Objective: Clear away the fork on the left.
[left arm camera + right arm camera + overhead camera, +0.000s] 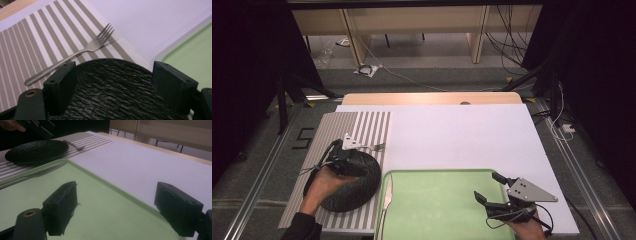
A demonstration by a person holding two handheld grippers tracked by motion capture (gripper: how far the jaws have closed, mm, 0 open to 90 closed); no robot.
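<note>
The left gripper point(110, 87) hovers with its two blocky black jaws spread wide over the near part of a round black plate point(112, 90), whose surface is rough and rippled; the plate lies just under the jaws on a woven placemat point(30, 47) with grey and white stripes. Just beyond the plate's far rim, a slim metal fork point(75, 56) rests flat on the placemat, tines pointing away. The right gripper point(115, 210), also spread and holding nothing, hangs over the smooth pale green tray point(100, 202), where a metal knife point(32, 176) lies farther off at its left.
</note>
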